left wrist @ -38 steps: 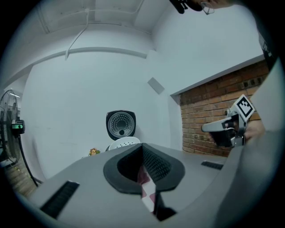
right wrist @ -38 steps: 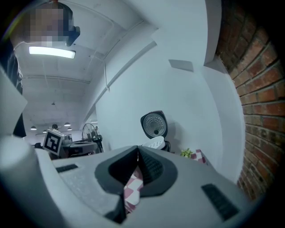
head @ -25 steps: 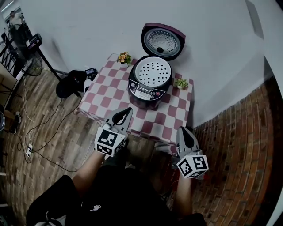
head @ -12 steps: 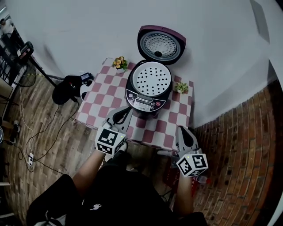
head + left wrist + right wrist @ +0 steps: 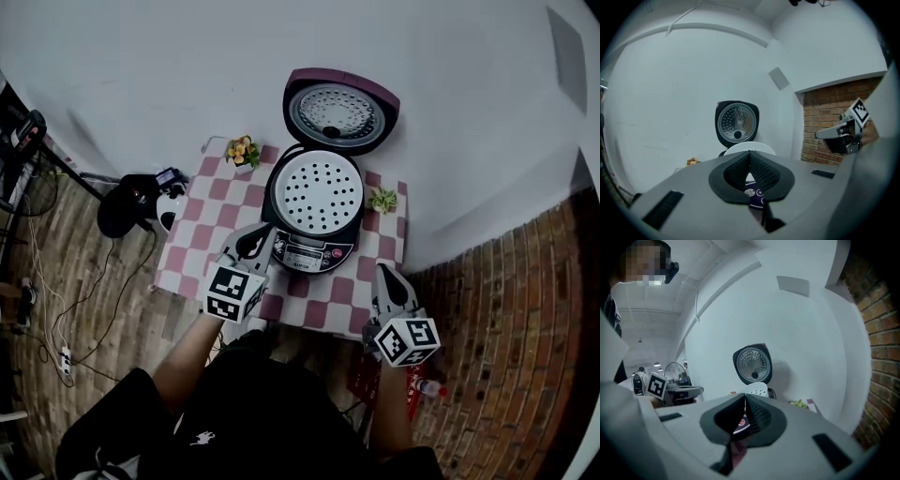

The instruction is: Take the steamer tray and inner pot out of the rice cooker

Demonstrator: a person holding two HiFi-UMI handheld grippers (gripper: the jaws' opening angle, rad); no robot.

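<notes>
A dark rice cooker [image 5: 314, 239] stands on a small checked table [image 5: 192, 248] with its lid [image 5: 340, 111] raised. A white perforated steamer tray [image 5: 322, 193] sits in its mouth; the inner pot beneath is hidden. My left gripper [image 5: 251, 246] is shut and empty, over the table at the cooker's front left. My right gripper [image 5: 390, 286] is shut and empty, near the table's front right edge. The left gripper view has the lid [image 5: 737, 123] and tray [image 5: 749, 147] ahead of the closed jaws. The right gripper view shows the tray [image 5: 757, 390] beyond its closed jaws.
A small pot of orange flowers [image 5: 243, 150] stands at the table's back left, a small green plant [image 5: 382, 200] at its right by the cooker. A black object [image 5: 131, 202] and cables lie on the wood floor at left. White walls close the corner; brick floor lies right.
Both grippers have moved forward toward the table and cooker, staying shut. The left one now reaches over the tabletop beside the cooker's front.
</notes>
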